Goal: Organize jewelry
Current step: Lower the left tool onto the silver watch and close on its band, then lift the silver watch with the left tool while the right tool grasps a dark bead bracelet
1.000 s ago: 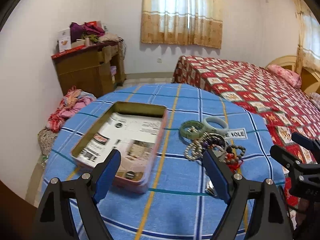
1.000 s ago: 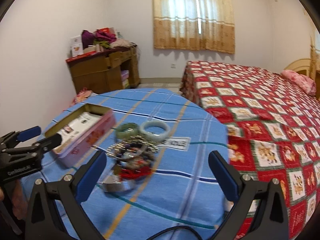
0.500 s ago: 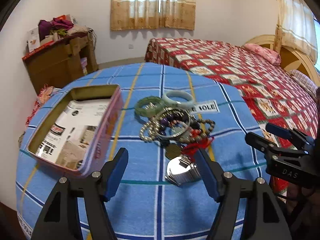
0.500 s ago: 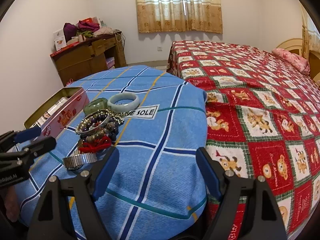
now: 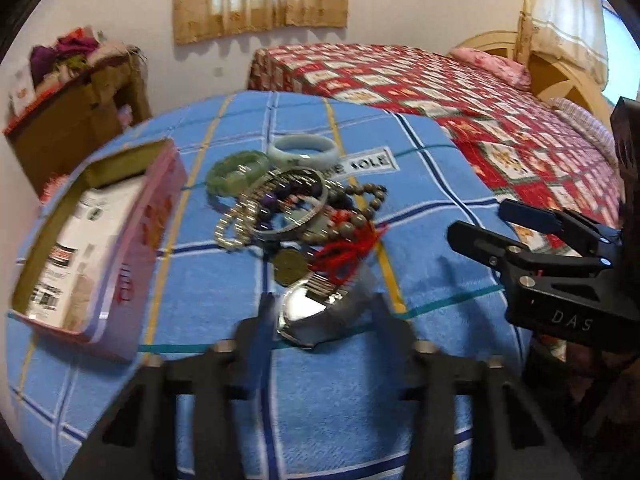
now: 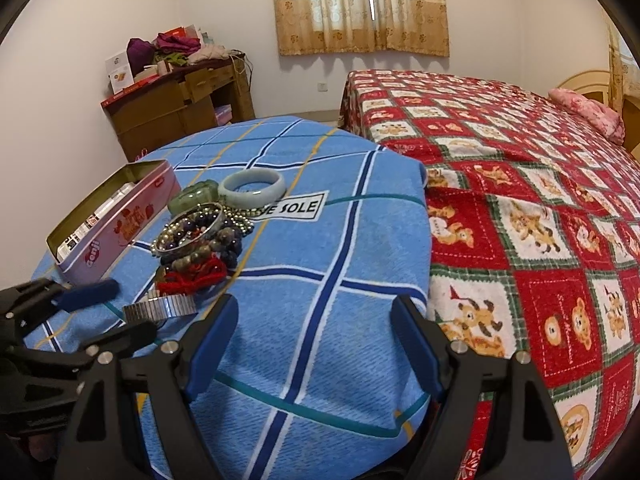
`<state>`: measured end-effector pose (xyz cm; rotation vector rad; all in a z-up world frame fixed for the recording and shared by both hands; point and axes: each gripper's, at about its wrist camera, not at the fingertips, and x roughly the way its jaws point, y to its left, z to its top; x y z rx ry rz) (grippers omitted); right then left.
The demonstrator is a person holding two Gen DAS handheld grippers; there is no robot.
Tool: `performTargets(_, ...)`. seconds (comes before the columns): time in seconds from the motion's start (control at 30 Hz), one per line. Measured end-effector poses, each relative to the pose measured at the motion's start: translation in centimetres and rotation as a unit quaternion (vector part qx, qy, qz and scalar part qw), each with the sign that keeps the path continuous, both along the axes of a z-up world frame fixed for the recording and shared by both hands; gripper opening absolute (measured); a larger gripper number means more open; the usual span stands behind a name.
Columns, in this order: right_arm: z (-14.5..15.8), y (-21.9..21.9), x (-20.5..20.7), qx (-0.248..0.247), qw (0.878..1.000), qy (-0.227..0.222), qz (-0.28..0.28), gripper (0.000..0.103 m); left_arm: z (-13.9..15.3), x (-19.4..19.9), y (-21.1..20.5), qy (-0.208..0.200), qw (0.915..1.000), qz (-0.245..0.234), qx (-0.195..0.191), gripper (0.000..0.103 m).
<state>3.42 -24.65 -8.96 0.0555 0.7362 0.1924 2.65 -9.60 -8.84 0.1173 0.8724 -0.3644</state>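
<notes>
A red patchwork bed [image 6: 520, 200], tan curtains [image 6: 360, 8] and a cluttered wooden desk [image 6: 176, 108].

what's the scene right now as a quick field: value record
surface: blue checked cloth
container: open pink tin, left of jewelry pile
nearest item: silver watch
left gripper: jaws just been closing, either side of the watch, grip unclear
right gripper: open, nothing between jaws
bangles: green and pale, far side of pile

Both wrist views look down, close — sharing the jewelry pile [image 5: 296, 216].
</notes>
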Motion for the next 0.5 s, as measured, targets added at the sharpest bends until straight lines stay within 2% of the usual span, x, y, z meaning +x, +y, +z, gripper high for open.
performTargets(0.03, 0.0, 0.1, 0.0, 0.0, 1.0, 0.0, 0.001, 0.081, -0.2, 0.1, 0.0, 0.004, 1.0, -0.002, -0.002, 0.025)
performTargets(0.13, 0.1, 0.3, 0.0, 0.003, 1.0, 0.0, 0.007, 0.081, 0.2, -0.1, 0.4, 0.002, 0.9997, -0.009, -0.023, 0.015)
performTargets(0.5, 1.9, 1.5, 2.0, 0.044, 0.998, -0.007, 0.049, 0.078, 3.9, -1.4, 3.2, -0.042, 0.9953, 0.014, -0.086, 0.015)
